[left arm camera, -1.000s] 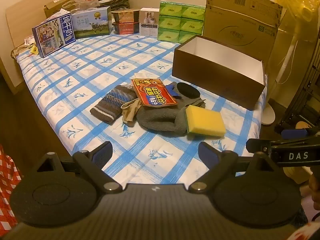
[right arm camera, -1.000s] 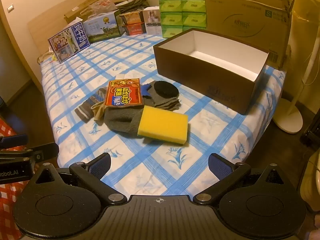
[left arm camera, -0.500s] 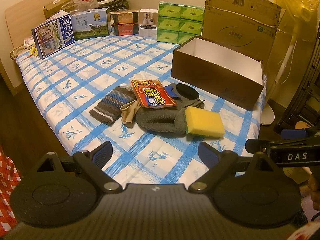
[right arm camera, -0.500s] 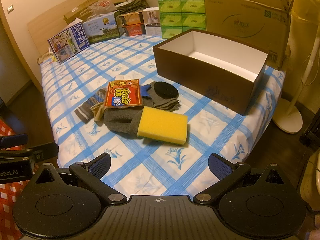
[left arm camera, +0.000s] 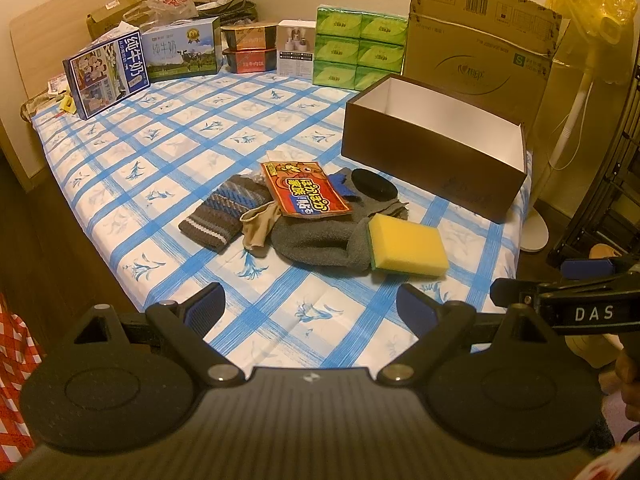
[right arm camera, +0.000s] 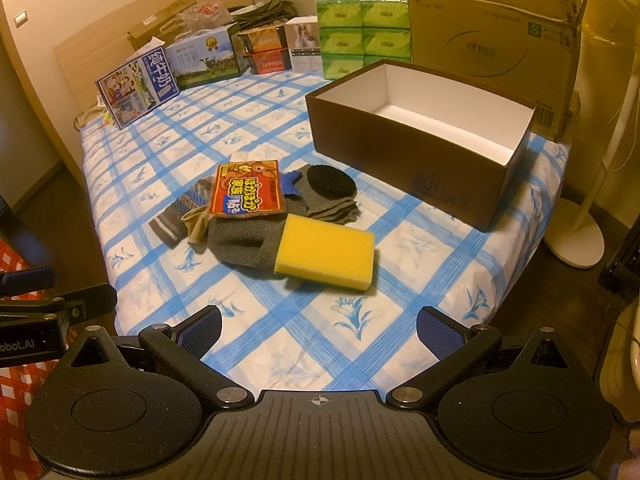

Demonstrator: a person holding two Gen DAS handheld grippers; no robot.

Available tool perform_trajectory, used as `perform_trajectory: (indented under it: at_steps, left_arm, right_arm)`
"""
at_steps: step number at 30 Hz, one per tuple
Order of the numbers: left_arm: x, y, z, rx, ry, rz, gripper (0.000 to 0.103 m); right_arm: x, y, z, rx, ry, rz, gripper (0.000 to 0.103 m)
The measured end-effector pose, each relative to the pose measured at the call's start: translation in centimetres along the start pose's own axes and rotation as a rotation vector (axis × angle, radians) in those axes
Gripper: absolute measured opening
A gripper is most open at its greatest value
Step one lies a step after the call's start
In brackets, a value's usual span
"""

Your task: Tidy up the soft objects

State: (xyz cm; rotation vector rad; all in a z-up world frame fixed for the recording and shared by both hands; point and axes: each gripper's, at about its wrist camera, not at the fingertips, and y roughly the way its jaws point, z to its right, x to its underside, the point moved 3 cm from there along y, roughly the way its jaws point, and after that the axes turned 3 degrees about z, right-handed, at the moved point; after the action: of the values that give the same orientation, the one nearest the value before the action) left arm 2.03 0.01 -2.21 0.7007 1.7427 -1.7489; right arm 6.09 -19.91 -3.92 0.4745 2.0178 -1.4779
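A pile of soft things lies mid-bed: a yellow sponge, grey socks, a striped knit sock, a beige stocking, a black round pad and an orange heat-pack packet. Behind it stands an open brown box with a white inside. My left gripper is open over the bed's near edge. My right gripper is open too, short of the sponge. Both hold nothing.
The bed has a blue-checked sheet. Milk cartons, green tissue packs and a large cardboard box line the far side. A fan stand is on the floor at the right.
Both views have shifted only slightly; the pile sits a touch higher in the frames. Nothing on the bed has moved and both grippers stay open.
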Motion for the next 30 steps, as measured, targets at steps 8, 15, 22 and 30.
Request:
perform_trajectory:
  at_steps: [8, 15, 22, 30]
  left_arm:
    - [0.0, 0.0, 0.0, 0.000, 0.000, 0.001, 0.092]
    - [0.0, 0.0, 0.0, 0.000, 0.001, 0.003, 0.092]
    - [-0.7, -0.2, 0.3, 0.000, 0.002, 0.004, 0.092]
    - [-1.4, -0.4, 0.7, 0.000, 0.002, 0.005, 0.092]
  right_arm:
    - [0.0, 0.0, 0.0, 0.000, 0.000, 0.000, 0.103]
    - [0.0, 0.0, 0.0, 0.000, 0.000, 0.002, 0.103]
    - [0.0, 0.0, 0.0, 0.000, -0.001, 0.003, 0.103]
    - [0.0, 0.0, -0.1, 0.000, -0.001, 0.004, 0.103]
